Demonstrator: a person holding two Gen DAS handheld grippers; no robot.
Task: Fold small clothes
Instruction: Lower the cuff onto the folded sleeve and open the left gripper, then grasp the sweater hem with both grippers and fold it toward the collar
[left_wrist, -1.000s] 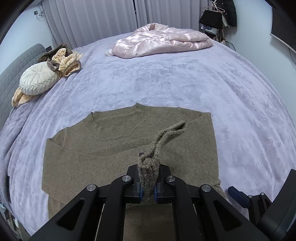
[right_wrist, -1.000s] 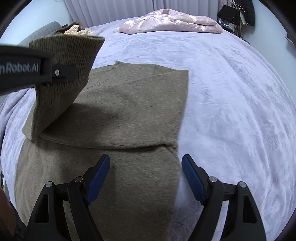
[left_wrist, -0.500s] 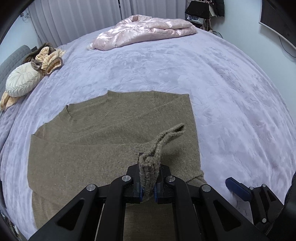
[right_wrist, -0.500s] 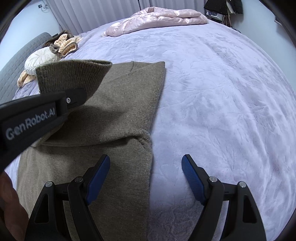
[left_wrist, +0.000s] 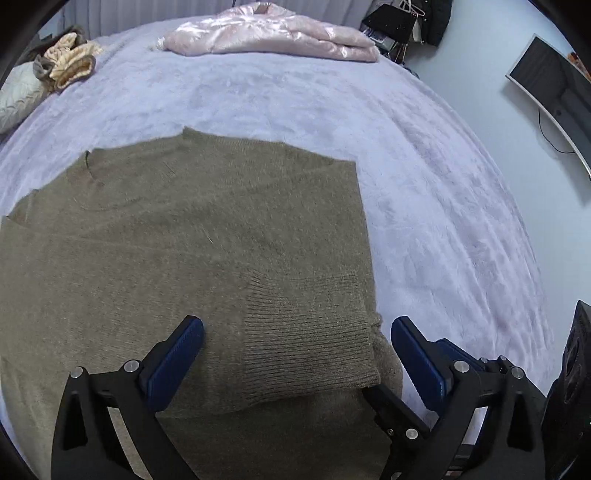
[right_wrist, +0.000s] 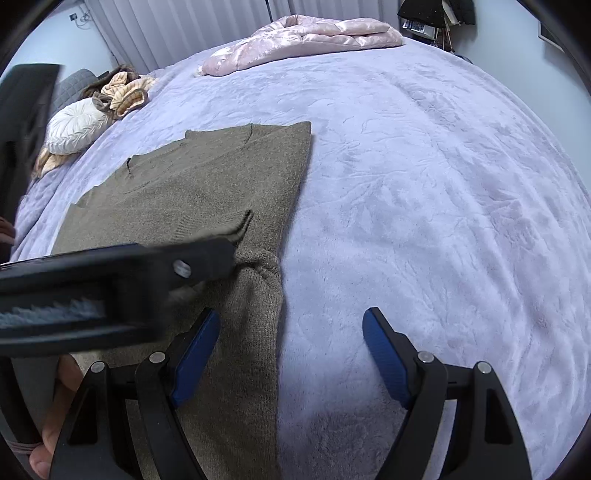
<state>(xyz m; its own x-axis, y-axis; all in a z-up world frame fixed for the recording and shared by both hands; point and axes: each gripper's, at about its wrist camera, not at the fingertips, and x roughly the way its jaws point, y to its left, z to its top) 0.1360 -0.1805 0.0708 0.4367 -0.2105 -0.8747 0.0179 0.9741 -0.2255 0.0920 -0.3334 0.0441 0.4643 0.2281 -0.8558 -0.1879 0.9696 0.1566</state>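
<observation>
An olive-brown knit sweater (left_wrist: 192, 236) lies flat on the lilac bed cover, neck away from me. Its sleeve is folded across the body, and the ribbed cuff (left_wrist: 310, 339) rests near the sweater's right edge. My left gripper (left_wrist: 295, 354) is open, its blue pads on either side of the cuff, holding nothing. My right gripper (right_wrist: 290, 354) is open and empty over the sweater's right edge (right_wrist: 258, 325), one pad above the knit and one above the bed cover. The left gripper's black arm (right_wrist: 110, 284) crosses the right wrist view.
A pink satin quilt (left_wrist: 266, 37) lies folded at the far side of the bed (left_wrist: 424, 206). A cream round cushion (right_wrist: 75, 125) and a beige-brown bundle (left_wrist: 70, 64) sit far left. A dark monitor (left_wrist: 554, 85) hangs on the right wall.
My left gripper has opened and let go of the sleeve cuff, which now lies flat on the sweater. My right gripper has shifted right, toward the sweater's edge.
</observation>
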